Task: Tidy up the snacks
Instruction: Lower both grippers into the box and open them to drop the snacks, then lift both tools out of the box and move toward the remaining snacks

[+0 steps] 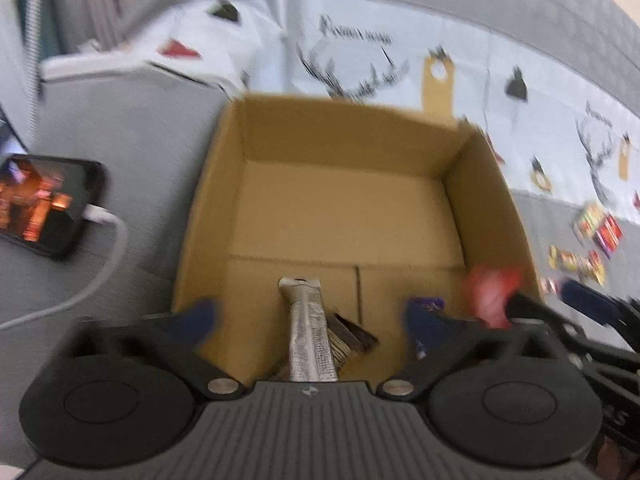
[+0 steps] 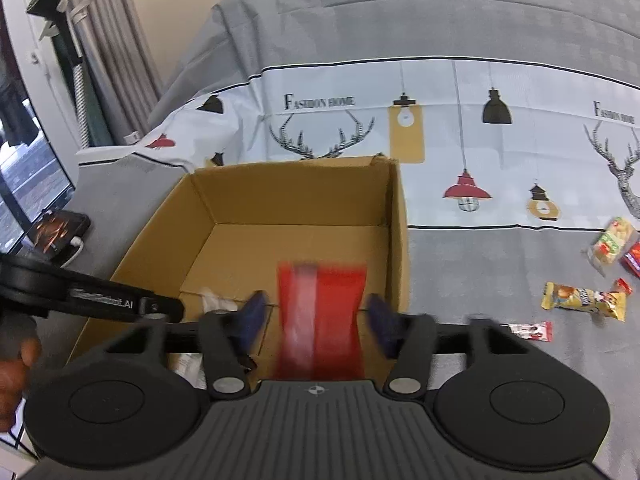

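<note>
An open cardboard box (image 1: 352, 116) (image 2: 288, 172) stands on the bed. My left gripper (image 1: 314, 316) hangs over its near end, jaws wide. A silver snack bar (image 1: 308, 320) lies between the fingers, touching neither pad, and a dark wrapper (image 1: 352, 336) sits beside it on the box floor. My right gripper (image 2: 318, 314) is over the box's right side. A blurred red packet (image 2: 322, 320) (image 1: 492, 296) sits in the gap between its pads, which stand apart from it. The left gripper (image 2: 120, 304) shows at the left edge of the right wrist view.
Loose snacks lie on the grey cover right of the box: a yellow packet (image 2: 580, 300), a small red-and-white one (image 2: 532, 330), a green-and-yellow pack (image 2: 612, 240). A phone (image 1: 44, 204) on a white cable lies left of the box.
</note>
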A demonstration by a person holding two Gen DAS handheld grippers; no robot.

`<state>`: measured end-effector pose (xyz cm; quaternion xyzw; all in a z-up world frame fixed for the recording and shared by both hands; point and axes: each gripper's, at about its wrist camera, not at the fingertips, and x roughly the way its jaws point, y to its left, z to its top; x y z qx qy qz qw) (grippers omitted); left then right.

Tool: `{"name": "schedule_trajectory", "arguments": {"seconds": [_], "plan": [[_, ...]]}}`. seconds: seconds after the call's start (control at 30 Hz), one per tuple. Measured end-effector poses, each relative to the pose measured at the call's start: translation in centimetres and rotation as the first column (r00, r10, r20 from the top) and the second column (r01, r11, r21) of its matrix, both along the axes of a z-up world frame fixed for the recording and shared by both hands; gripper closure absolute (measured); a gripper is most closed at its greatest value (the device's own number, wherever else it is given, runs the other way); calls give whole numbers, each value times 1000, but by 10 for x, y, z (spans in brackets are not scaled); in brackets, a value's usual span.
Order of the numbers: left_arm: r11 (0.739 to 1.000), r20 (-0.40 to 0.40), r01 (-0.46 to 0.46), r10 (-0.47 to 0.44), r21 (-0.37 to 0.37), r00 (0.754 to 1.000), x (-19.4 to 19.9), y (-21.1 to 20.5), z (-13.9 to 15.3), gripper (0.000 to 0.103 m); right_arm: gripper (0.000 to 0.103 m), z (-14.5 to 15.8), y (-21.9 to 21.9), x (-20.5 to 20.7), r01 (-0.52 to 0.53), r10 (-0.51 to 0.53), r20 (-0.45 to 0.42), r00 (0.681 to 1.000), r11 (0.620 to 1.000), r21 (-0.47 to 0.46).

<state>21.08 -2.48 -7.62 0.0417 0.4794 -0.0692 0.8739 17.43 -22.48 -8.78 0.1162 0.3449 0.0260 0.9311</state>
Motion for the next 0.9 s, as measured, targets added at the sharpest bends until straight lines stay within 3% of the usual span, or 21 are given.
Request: {"name": "schedule_trajectory", "arguments": {"seconds": [0.1,0.23,0.47,0.9], "plan": [[1000,-26,-16,16,27,1000,-10,3,3,0,17,5,-2,-12,14,-14,-14,1000,1000,7],[999,-74,-35,35,-5,997,-33,9,6,0,13,11,5,-42,6,-5,-47,999,1000,23],[1000,-89,-15,16,16,996,-84,8,14,0,9,29,19,-93,10,-10,-37,999,1000,15],[1000,-6,-6,7,30,1000,-168,13,42,0,7,55,34,-177,2,3,79,997,998,-65]]}}
